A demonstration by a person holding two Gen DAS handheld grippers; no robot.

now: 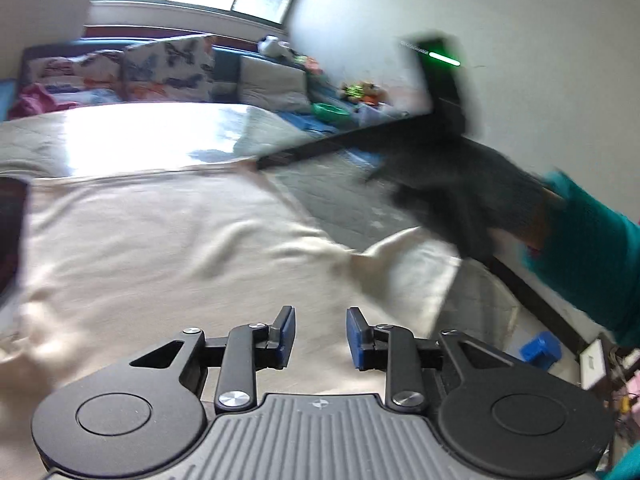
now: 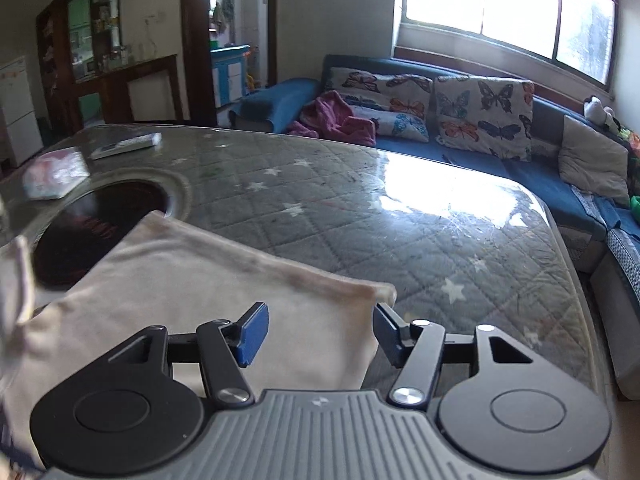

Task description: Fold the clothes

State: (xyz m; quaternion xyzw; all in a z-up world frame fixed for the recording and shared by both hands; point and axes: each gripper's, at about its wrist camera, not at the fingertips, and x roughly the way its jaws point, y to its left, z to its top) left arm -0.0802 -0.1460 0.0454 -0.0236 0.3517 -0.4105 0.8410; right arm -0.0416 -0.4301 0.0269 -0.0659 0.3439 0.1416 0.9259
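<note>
A cream-white garment lies spread on the glass-topped table, with a sleeve or corner reaching out to the right. My left gripper hovers open and empty just above the garment's near part. In the right wrist view the same garment lies flat with a corner near the right finger. My right gripper is open above that corner, jaws wide apart, holding nothing. The right gripper also shows in the left wrist view, blurred, held by a gloved hand.
The table has a quilted star-pattern cover under glass and a dark round inset. A tissue pack and a remote lie at its far left. A blue sofa with butterfly cushions stands behind.
</note>
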